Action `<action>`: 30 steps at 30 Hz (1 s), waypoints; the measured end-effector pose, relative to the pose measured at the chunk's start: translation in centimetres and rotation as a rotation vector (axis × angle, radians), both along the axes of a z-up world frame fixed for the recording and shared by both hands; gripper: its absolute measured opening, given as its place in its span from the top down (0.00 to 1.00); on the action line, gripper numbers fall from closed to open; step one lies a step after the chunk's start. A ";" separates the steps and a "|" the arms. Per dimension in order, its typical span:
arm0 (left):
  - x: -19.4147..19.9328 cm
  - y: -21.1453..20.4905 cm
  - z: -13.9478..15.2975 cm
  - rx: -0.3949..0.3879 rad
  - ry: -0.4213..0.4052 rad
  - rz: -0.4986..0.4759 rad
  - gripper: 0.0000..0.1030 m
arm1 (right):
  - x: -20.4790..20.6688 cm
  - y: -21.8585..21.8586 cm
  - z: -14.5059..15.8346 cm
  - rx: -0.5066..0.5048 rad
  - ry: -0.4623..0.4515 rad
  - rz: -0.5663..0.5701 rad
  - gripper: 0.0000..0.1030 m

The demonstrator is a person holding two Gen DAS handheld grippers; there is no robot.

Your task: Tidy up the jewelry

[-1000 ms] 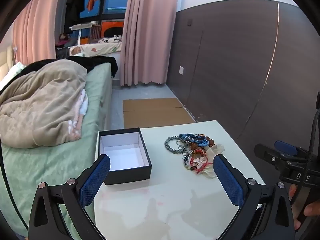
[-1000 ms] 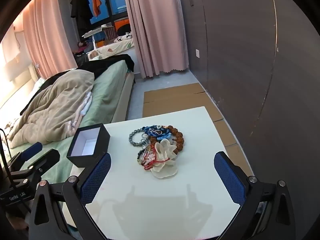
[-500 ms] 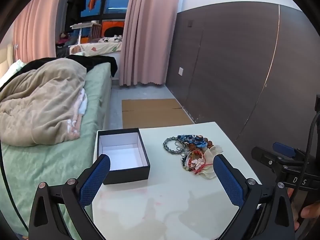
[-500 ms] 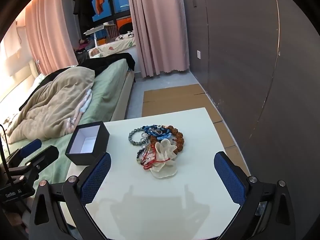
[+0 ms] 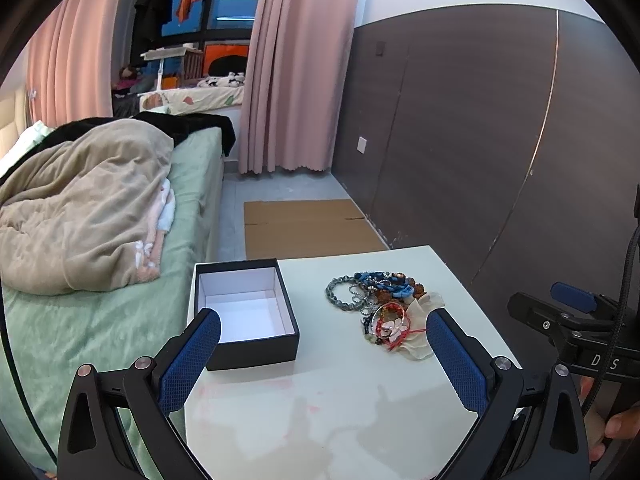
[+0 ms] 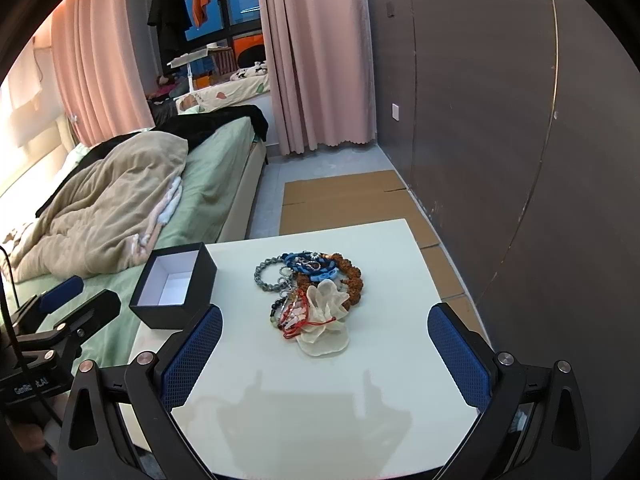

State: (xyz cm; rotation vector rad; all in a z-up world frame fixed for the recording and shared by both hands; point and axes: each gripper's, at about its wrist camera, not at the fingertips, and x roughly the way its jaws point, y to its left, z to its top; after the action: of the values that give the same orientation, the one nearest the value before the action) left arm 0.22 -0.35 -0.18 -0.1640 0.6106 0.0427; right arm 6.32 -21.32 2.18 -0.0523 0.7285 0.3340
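A heap of jewelry [image 6: 310, 286] lies mid-table: grey bead bracelet [image 6: 266, 274], blue braided band [image 6: 310, 266], brown bead string, red cord and a cream fabric flower [image 6: 324, 322]. The same heap [image 5: 384, 306] shows right of centre in the left wrist view. An open black box [image 5: 246, 312] with a white, empty inside sits at the table's left edge, also visible as the box [image 6: 174, 284] in the right wrist view. My left gripper [image 5: 322, 354] hangs open before box and heap. My right gripper [image 6: 324, 350] is open just short of the flower. Neither holds anything.
The white table [image 6: 320, 400] stands between a bed with green sheet and beige blanket [image 5: 80, 216] on the left and a dark wall panel [image 6: 500, 140] on the right. Flat cardboard [image 5: 308, 228] lies on the floor beyond. Pink curtains hang at the back.
Both grippers have drifted slightly; the view has shifted a little, with box and heap sitting marginally lower and closer. Nothing was grasped or moved on the table.
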 end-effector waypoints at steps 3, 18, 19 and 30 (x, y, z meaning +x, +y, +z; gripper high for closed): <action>0.0 0.0 0.0 0.001 0.001 -0.001 0.01 | -0.1 0.0 0.0 0.002 -0.001 -0.003 0.00; -0.1 -0.1 0.6 0.007 -0.011 -0.002 0.01 | -0.2 -0.1 0.1 0.001 -0.004 0.002 0.00; -0.2 -0.2 0.7 0.008 -0.014 -0.001 0.01 | -0.2 -0.1 0.1 0.001 -0.004 0.002 0.00; -0.2 -0.1 0.8 0.007 -0.017 -0.001 0.01 | -0.2 -0.1 0.2 0.003 -0.004 0.001 0.00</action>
State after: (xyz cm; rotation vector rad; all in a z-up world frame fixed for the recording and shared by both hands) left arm -0.03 -0.50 0.59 -0.1567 0.5939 0.0421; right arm 6.12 -21.42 2.33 -0.0503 0.7237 0.3362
